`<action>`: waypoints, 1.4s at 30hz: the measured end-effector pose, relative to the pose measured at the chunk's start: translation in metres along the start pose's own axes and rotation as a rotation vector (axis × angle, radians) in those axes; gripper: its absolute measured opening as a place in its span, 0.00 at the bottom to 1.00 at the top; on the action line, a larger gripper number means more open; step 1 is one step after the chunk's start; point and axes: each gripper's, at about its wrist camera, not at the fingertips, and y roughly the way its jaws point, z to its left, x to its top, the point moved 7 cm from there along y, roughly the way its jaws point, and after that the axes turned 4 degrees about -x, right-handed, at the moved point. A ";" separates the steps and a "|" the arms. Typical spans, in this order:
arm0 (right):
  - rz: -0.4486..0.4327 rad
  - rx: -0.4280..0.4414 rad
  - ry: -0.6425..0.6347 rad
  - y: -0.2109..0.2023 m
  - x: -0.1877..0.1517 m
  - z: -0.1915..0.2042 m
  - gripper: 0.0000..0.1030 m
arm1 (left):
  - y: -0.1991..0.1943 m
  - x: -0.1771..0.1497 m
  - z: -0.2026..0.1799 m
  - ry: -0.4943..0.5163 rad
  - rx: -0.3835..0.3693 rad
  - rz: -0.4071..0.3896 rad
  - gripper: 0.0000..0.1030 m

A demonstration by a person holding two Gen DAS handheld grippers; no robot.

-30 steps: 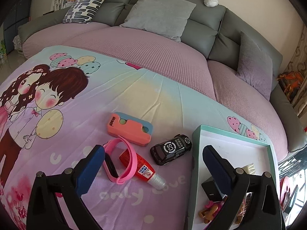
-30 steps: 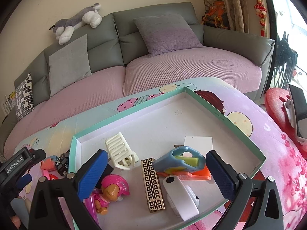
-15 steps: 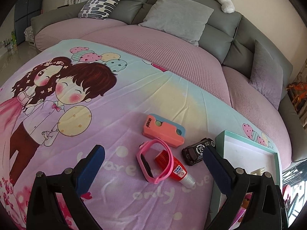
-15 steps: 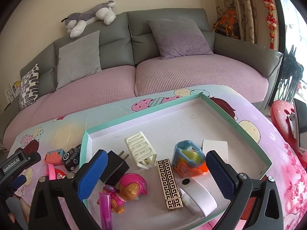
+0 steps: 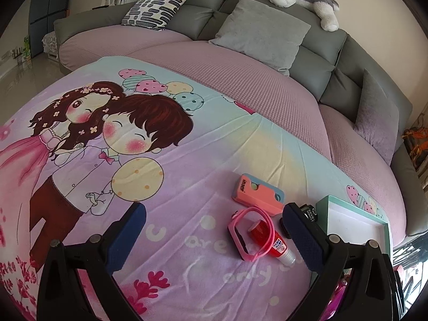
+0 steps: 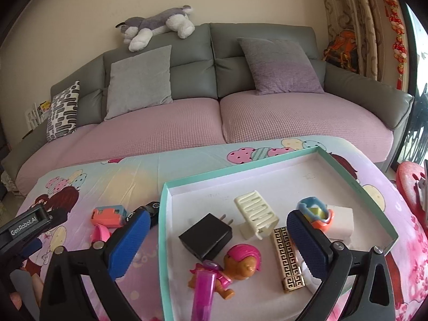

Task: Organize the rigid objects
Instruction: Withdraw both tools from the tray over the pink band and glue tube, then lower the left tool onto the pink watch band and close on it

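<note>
Behind the tabletop (image 5: 187,187), with its cartoon cloth, stands a grey sofa (image 6: 214,53). Four things wait outside the teal tray (image 6: 355,184): a coral case (image 5: 258,193), a pink band (image 5: 250,236) lying over a red glue bottle (image 5: 270,236), and a black toy car (image 5: 310,212) (half hidden by one pad). Both the left tool (image 5: 214,238) and the right tool (image 6: 216,243) are released and empty. The step seems to be choosing the next pick; the left tool should go down to the band or bottle.

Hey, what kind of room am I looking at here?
Most likely a home living room: a grey sofa with cushions, a plush husky lying on its back, and a table under a cartoon-print cloth holding toys and a tray.
</note>
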 end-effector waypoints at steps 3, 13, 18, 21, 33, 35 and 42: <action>0.013 0.047 -0.024 0.003 -0.005 0.021 1.00 | 0.001 0.002 0.012 -0.018 0.009 0.008 0.99; 0.051 0.101 -0.040 0.015 -0.017 0.055 1.00 | 0.023 -0.007 0.022 0.011 0.006 0.097 0.99; 0.048 0.084 -0.007 0.015 -0.015 0.048 1.00 | 0.040 -0.018 0.008 0.034 -0.055 0.150 0.99; 0.045 0.085 0.008 0.014 -0.014 0.046 1.00 | 0.048 -0.027 -0.005 0.056 -0.092 0.199 0.99; 0.058 0.081 0.002 0.021 -0.017 0.044 1.00 | 0.063 -0.036 -0.025 0.099 -0.083 0.199 0.98; 0.058 0.081 0.006 0.021 -0.017 0.042 1.00 | 0.064 -0.036 -0.026 0.112 -0.077 0.200 0.93; 0.050 0.076 0.034 0.020 -0.015 0.034 1.00 | 0.063 -0.038 -0.036 0.125 -0.124 0.217 0.68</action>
